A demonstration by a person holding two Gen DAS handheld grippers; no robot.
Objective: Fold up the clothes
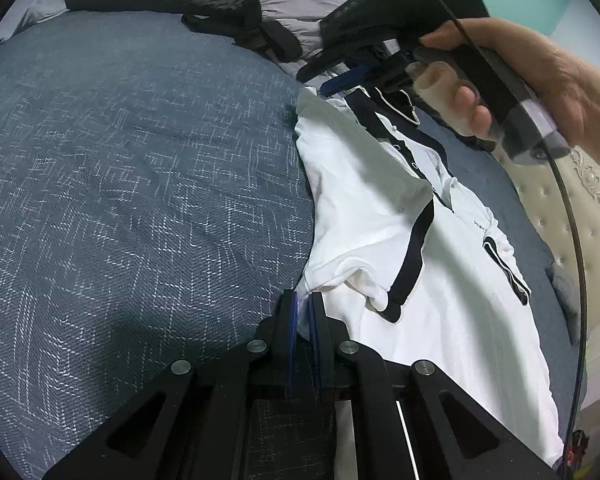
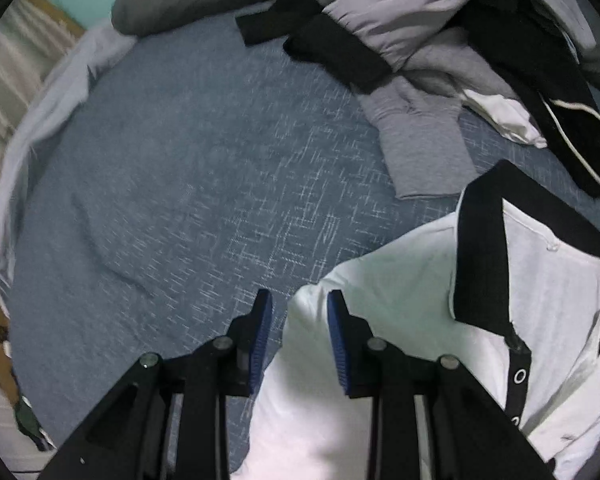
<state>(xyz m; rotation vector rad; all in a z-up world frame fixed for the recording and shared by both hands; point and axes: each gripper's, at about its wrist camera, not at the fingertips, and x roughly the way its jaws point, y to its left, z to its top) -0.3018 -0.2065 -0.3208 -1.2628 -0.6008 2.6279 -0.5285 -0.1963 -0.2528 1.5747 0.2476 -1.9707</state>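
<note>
bed (image 1: 120, 168): blue-grey woven cover; all garments are laid on it.
left gripper (image 1: 303, 312): seen at the bottom of the left wrist view, blue pads (image 1: 292, 320) nearly together, closed on the white edge of the shirt near the armpit seam; a thin fold of cloth appears pinched between them.
white polo shirt (image 1: 440, 280): spread on the bed, right of the left gripper; a black-trimmed sleeve (image 1: 410, 264) is folded in over the body, black collar (image 2: 482, 248) at the far end, snap placket (image 2: 518, 376) seen in the right wrist view.
right gripper (image 2: 300, 332): parted partway, nothing held between the pads; one finger is over the bed cover, the other over the shirt's shoulder edge. Contact with the cloth cannot be told. In the left wrist view it is held aloft in a hand (image 1: 520, 76) above the collar end.
pile of unfolded clothes (image 2: 420, 40): grey and black garments, at the far side of the bed, just beyond the collar.
step in hand (judged): second grip at the shoulder, so the side can be folded over.
how to do well (judged): right gripper to be lowered onto the shoulder edge, both layers caught; left pinch to be kept firm; both ends to be lifted together so the fold line stays straight and the folded sleeve is not dragged out.
risk (judged): only the top layer caught, or collar bunched.
</note>
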